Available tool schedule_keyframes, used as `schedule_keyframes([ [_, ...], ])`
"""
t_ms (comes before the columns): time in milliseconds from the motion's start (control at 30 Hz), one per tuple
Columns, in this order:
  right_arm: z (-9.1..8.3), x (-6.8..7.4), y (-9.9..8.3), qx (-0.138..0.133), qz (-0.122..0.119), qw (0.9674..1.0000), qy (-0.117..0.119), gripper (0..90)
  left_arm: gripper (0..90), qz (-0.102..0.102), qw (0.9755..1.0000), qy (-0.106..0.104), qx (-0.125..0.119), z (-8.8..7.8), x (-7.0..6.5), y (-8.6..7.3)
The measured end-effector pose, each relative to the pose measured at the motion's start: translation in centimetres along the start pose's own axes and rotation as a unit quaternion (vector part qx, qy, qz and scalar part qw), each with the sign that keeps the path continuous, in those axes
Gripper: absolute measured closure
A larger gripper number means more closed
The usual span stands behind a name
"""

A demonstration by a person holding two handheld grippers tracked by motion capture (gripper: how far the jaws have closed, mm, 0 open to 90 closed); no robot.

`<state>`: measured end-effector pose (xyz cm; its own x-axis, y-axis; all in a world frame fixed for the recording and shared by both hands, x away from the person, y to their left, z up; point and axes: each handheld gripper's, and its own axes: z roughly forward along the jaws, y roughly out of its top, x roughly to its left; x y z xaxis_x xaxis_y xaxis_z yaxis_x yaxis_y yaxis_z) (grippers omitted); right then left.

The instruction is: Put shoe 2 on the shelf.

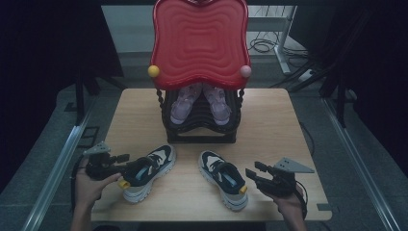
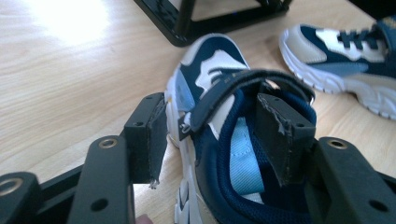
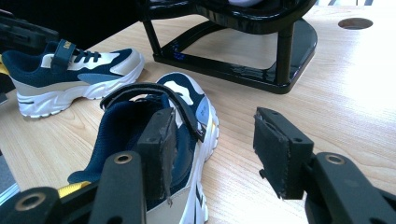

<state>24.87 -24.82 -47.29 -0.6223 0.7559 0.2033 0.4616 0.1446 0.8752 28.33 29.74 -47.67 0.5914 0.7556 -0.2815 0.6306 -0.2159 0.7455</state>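
Item one: left sneaker [image 1: 146, 172], navy, white and beige, lay on the wooden surface [image 1: 269, 134] toward the front left, toe pointing to the rack. The left gripper [image 1: 126, 169] was at its heel end; in the left gripper view the fingers [image 2: 148, 137] stood wide, one outside the shoe wall, the other inside the collar beside the strap [image 2: 243, 86], not pressing.

Item two: right sneaker [image 1: 223, 179], same colours, lay near the first, front centre, with a yellow heel tab. The right gripper [image 1: 256, 174] hovered just beside its heel; the fingers [image 3: 161, 144] were spread, one at the collar's edge, the other over bare wood, gripping nothing.

Item three: black shoe rack [image 1: 199, 122] stood at the back middle of the surface, holding a pair of small pink shoes [image 1: 199, 102].

Item four: red wavy panel [image 1: 199, 41] rose above the rack, with a yellow ball [image 1: 153, 71] and a pink ball [image 1: 245, 71] at its lower corners.
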Motion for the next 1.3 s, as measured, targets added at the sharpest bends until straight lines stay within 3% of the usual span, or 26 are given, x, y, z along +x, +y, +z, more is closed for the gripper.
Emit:
schedule_keyframes([
  [333, -0.2, -0.4, 0.2, -0.004, 0.007, 1.0, -0.003, 47.4, 51.2, 0.025, 0.9987, -0.011, 0.043, 1.6, 0.3, 0.6],
  [500, 0.4, -0.3, 0.6, -0.002, 0.0, 1.0, -0.001, 47.0, 59.1, 0.04, 0.9965, -0.015, 0.072, 2.7, 0.4, 0.8],
  [667, 1.4, -0.1, 1.6, 0.008, -0.009, 0.9997, 0.02, 45.9, 67.4, 0.046, 0.9961, -0.016, 0.074, 2.7, 0.4, 0.9],
  [900, 3.7, 0.3, 3.0, 0.058, -0.026, 0.9964, 0.057, 46.1, 69.6, 0.042, 0.9963, -0.01, 0.074, 2.8, 0.2, 1.0],
  [1067, 4.9, 0.5, 3.4, 0.095, -0.04, 0.9925, 0.065, 46.4, 69.7, 0.04, 0.9964, -0.008, 0.074, 2.8, 0.2, 1.0],
  [1300, 6.1, 0.6, 3.8, 0.117, -0.044, 0.9889, 0.081, 46.9, 69.9, 0.041, 0.9964, -0.002, 0.074, 2.8, 0.1, 1.0],
])
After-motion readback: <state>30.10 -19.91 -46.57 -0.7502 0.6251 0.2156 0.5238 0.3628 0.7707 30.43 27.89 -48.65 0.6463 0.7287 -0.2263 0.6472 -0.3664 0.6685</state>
